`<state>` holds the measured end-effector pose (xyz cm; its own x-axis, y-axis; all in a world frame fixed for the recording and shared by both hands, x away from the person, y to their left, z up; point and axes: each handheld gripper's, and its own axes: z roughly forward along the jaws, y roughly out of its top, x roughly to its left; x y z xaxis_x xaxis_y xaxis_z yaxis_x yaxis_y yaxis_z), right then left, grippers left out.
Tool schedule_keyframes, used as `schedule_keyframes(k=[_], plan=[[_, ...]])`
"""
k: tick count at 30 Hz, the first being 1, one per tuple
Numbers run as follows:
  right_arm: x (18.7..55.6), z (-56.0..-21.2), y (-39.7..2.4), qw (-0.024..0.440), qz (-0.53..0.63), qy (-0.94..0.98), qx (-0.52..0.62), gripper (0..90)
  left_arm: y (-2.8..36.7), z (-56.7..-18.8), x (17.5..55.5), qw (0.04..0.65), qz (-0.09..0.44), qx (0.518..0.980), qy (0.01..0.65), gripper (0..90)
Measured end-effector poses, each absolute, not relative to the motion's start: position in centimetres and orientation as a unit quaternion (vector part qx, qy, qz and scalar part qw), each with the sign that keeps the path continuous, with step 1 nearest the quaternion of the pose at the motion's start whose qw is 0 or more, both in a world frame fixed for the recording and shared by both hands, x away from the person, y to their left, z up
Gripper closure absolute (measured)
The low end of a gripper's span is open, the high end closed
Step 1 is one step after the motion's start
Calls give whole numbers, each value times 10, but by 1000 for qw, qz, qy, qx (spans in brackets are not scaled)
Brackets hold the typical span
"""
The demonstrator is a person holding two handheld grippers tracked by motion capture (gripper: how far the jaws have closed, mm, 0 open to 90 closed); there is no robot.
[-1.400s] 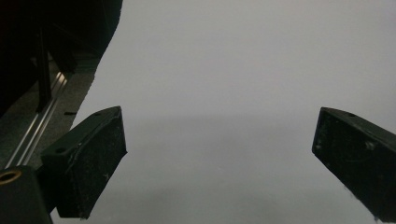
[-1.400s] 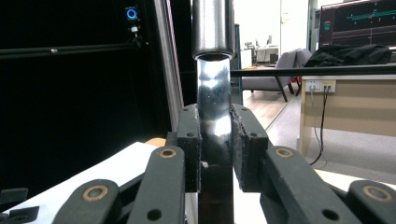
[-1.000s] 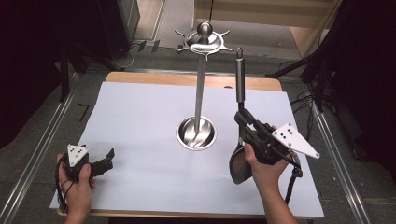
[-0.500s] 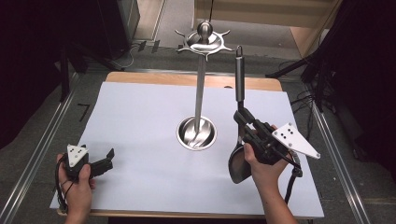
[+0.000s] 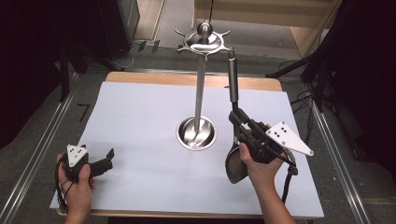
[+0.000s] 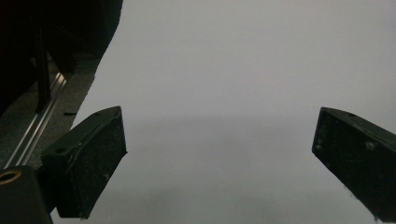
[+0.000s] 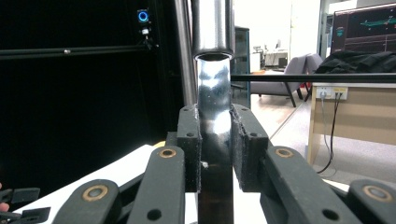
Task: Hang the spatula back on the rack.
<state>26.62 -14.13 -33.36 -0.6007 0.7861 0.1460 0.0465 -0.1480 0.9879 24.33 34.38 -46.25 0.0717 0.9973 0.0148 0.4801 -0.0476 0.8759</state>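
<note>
Next to nothing has shifted over the last second. The right gripper [image 5: 239,122] has nudged the ladle [image 5: 232,86] a hair toward the person, at 6 o'clock, so the bowl of it sits fractionally lower on the white table [image 5: 140,107] than a second ago. The handle's tilt toward 12 o'clock looks marginally steeper, though the difference is too slight to be sure of.

My right gripper [image 5: 237,122] clamps a steel ladle [image 5: 233,112] by its shaft, handle up, bowl low near the table's [image 5: 140,102] front right, beside the utensil stand [image 5: 200,93].
</note>
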Motion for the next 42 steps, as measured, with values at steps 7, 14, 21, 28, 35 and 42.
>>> schedule_keyframes(k=[7, 14, 21, 28, 35, 42], plan=[[271, -336, -137, 273, 670, 595, 349, 764, 344, -462, 243, 368, 349, 633, 584, 37], [277, -337, -134, 271, 670, 598, 348, 764, 344, -462, 243, 370, 349, 633, 583, 37], [282, -340, -134, 264, 672, 602, 341, 762, 344, -462, 243, 370, 348, 633, 584, 37], [287, -342, -130, 268, 668, 604, 343, 760, 344, -462, 243, 369, 349, 633, 584, 37], [292, -341, -128, 269, 659, 613, 343, 761, 344, -462, 243, 369, 349, 634, 583, 37], [295, -342, -125, 266, 659, 614, 344, 760, 344, -462, 243, 369, 349, 635, 582, 37]])
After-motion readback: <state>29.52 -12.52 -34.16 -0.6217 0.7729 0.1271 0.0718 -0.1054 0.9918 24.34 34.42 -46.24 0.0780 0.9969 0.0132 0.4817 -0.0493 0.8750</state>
